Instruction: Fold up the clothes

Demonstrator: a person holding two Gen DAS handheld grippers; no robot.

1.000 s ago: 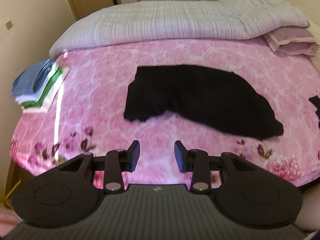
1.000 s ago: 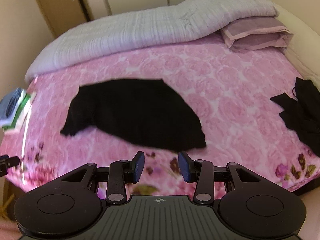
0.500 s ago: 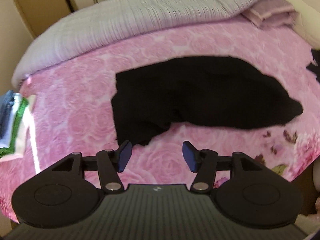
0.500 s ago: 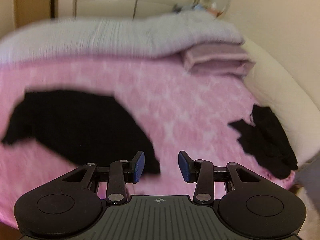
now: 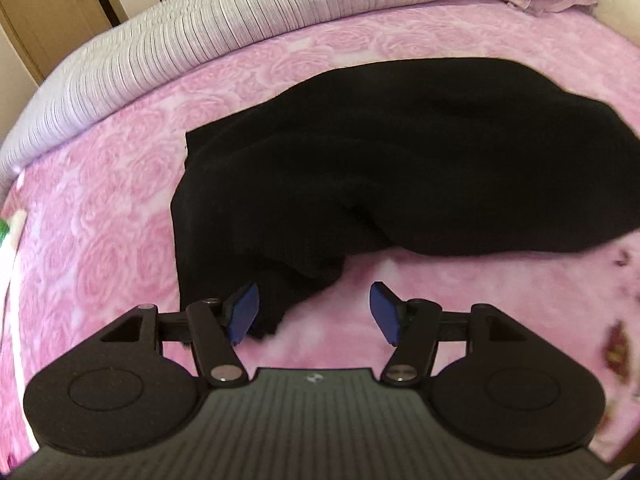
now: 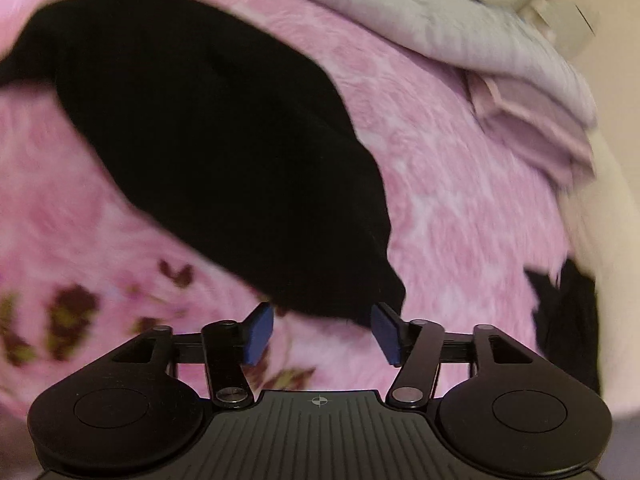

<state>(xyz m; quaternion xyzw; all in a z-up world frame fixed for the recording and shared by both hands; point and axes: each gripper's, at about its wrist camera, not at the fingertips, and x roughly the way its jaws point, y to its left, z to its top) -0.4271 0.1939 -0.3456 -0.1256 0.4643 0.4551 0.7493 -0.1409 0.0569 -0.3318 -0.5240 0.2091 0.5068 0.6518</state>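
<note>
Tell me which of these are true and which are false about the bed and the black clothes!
1. The black garment lies on a pink rose-patterned bedspread. True.
2. The left gripper is clamped shut on the garment. False: its jaws stand wide apart, having just been opening, near the garment's corner, with nothing pinched.
3. The right gripper is open, just short of the garment's near tip. True: its jaws have just been opening too, and nothing is pressed between them.
4. The grey quilt covers the black garment. False: it is bunched along the far side of the bed, apart from it.
5. The black garment is the only dark clothing on the bed. False: another dark pile lies at the right edge.
</note>
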